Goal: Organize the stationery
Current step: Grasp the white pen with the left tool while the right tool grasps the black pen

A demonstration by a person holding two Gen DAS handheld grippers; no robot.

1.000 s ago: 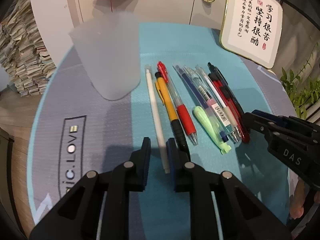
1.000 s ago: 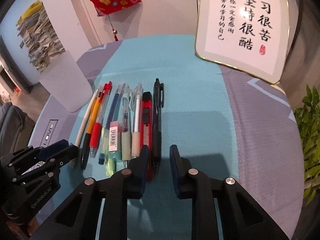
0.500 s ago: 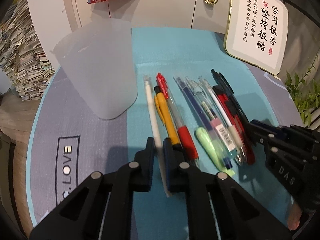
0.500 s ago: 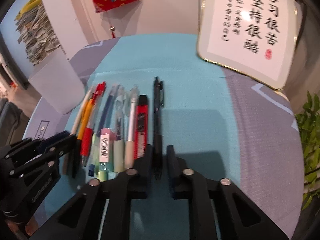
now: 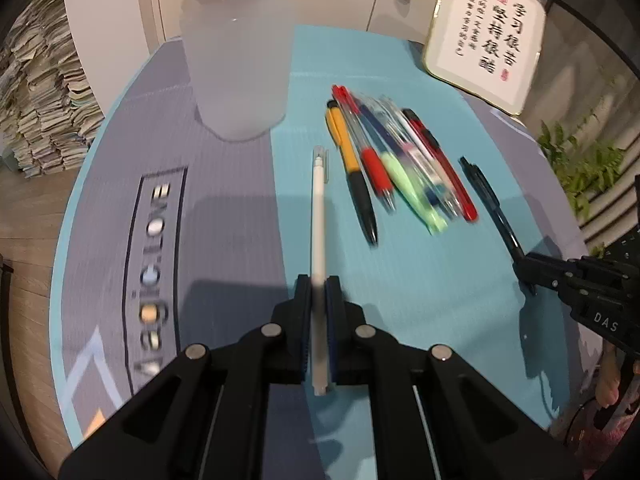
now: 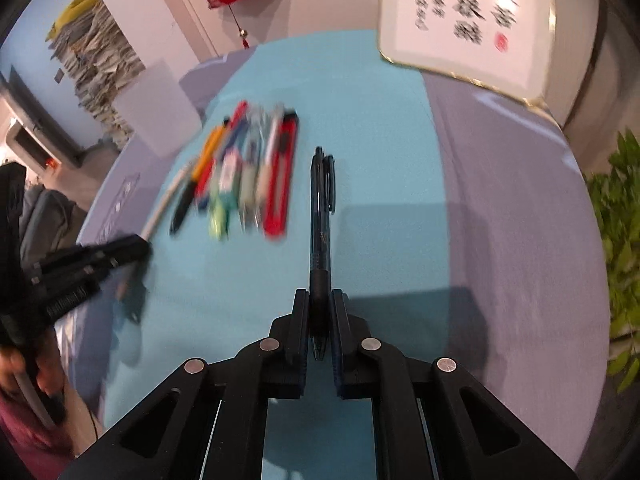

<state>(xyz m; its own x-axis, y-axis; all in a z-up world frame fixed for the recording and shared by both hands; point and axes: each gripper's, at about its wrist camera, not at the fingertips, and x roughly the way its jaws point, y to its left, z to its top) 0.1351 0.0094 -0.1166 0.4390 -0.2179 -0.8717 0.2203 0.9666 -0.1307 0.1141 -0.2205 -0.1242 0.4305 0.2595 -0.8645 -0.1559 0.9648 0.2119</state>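
White pen [image 5: 318, 216] slim, clipped — left claw [image 5: 319, 292] clamping its lower end.

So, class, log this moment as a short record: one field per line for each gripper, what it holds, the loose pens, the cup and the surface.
left gripper: shut on white pen, pen pointing ahead along the fingers
right gripper: shut on black pen, pen pointing ahead along the fingers
loose pens: cluster lying side by side on the mat, blurred
frosted cup: upright, left of the cluster, contents not discernible
table mat: teal and grey
framed calligraphy: leaning at the far right
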